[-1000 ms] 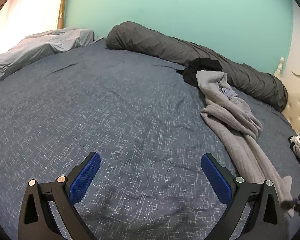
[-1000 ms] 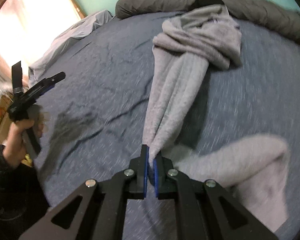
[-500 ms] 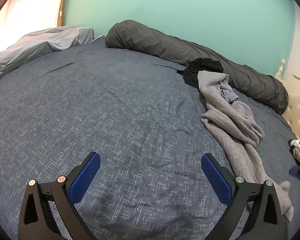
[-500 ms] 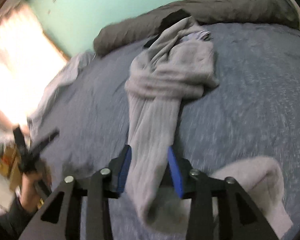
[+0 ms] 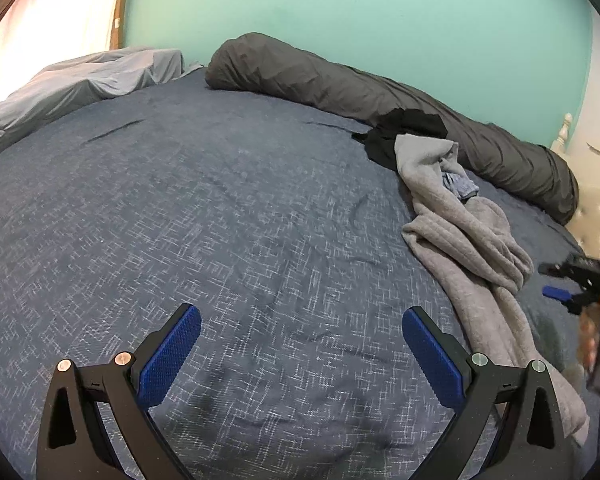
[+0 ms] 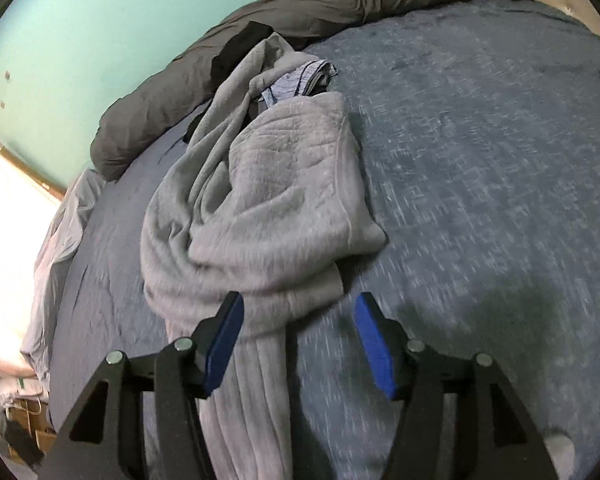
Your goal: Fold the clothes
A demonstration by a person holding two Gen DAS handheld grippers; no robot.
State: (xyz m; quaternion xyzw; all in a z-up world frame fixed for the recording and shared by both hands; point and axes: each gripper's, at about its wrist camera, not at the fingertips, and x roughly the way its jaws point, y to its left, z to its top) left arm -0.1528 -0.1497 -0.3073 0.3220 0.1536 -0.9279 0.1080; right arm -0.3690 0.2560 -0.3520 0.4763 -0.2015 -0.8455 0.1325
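Sprawling across the dark blue bedspread [image 5: 204, 216] is the grey garment [image 6: 268, 200], bunched and twisted, one long strip of it trailing down toward the near edge of the bed. Nothing about it reads as folded: no flat panels, no squared edges, just a rumpled heap with a rope-like tail. Tucked against its far end sits a small blue striped piece [image 6: 300, 76], and behind that a black garment [image 5: 404, 132] leans on the long dark grey bolster [image 5: 340, 84] by the teal wall.

Right gripper [image 6: 296, 340] hovers low over the trailing strip, jaws spread apart and gripping nothing; the cloth runs under the left finger and between the two. In the left wrist view it shows only as a blur at the right edge, held in a hand [image 5: 598, 344]. Left gripper [image 5: 300, 356] is wide apart too, empty, hanging above bare bedspread well to the side of the grey garment.

So where does the job stand? By my reading, all the folding on this grey piece is ahead: it needs spreading flat before any crease can go in. The black and striped items look just as loose. A pale grey sheet [image 5: 72, 84] lies crumpled at the far corner.
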